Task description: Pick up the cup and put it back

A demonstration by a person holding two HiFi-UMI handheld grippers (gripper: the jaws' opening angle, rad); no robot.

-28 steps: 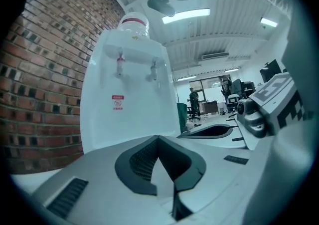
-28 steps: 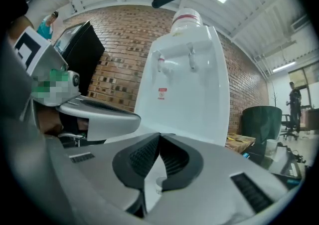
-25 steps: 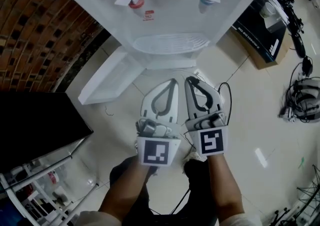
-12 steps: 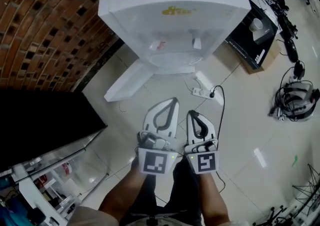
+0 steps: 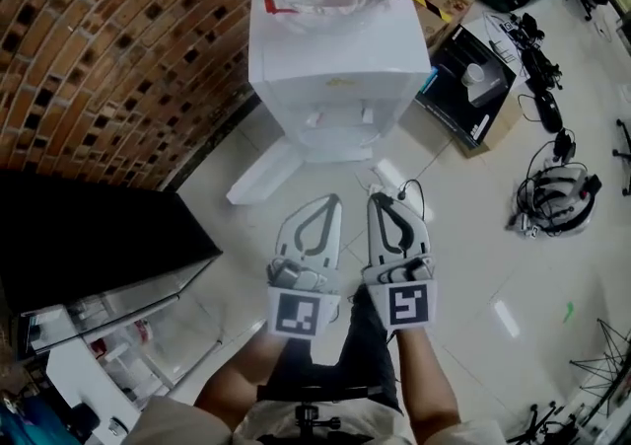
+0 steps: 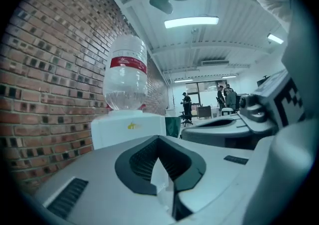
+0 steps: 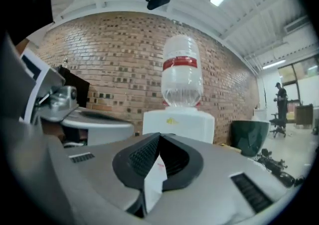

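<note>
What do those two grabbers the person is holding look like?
The left gripper and right gripper look alike. Each is a pale grey plastic shell around a teardrop-shaped opening lined with black ribbed pads. Each has a cube at its rear, printed with black-and-white square markers. The person's sleeves look light-coloured.

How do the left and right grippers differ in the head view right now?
The left gripper shows a thin grey-rimmed teardrop opening, the right gripper a thick black-rimmed one. The left gripper's cube pattern differs from the right gripper's. Both are shut, empty, side by side, pointing toward the water dispenser.
</note>
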